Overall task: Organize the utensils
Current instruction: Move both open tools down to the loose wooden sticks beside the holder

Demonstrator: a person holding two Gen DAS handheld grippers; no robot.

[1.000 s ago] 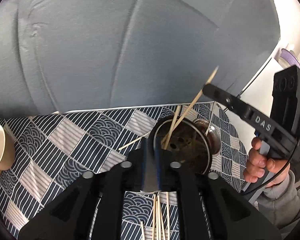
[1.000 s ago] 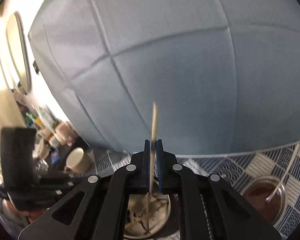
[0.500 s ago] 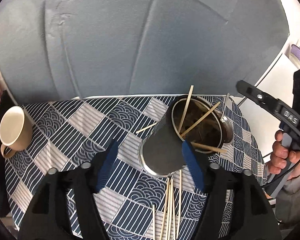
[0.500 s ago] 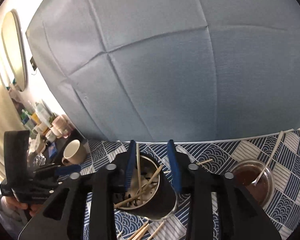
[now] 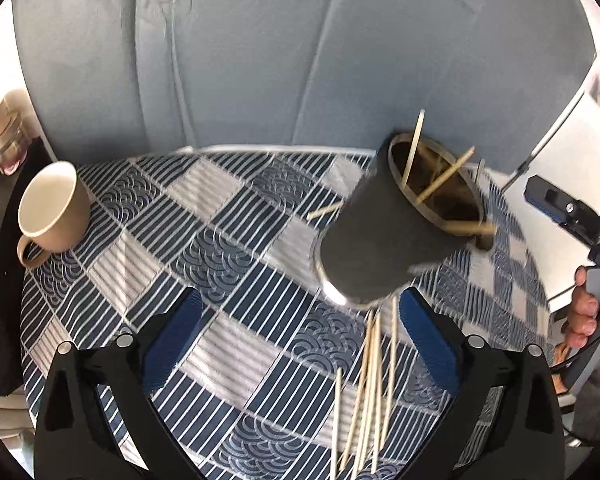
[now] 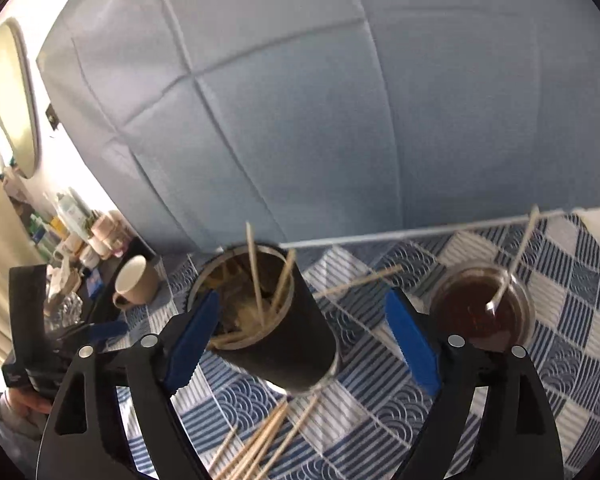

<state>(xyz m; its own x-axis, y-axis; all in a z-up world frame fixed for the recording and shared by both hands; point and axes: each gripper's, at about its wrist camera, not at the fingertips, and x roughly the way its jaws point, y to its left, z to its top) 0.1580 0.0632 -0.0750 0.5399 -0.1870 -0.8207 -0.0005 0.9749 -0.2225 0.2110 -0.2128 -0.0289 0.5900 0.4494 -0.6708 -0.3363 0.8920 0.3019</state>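
Both tongs, left (image 5: pixel 296 344) and right (image 6: pixel 300 340), just released and empty; loose skewers (image 5: pixel 368 392) lie lengthwise below the left tongs, probably nearer them, beside the black holder (image 5: pixel 384 232).

one tumbler (image 5: pixel 384 236), one mug (image 5: pixel 52 208), many skewers (image 5: pixel 364 392)

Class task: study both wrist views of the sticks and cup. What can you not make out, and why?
- Number of loose sticks: their near ends run off the bottom edge in both wrist views.
- Bottom of the black cup: dark inside, crossed sticks cover it.
- Stick behind the cup: the cup hides one end.
- Shelf bottles, right wrist view: too small and blurred to read.
- Left wrist view: motion blur smears the tablecloth pattern.
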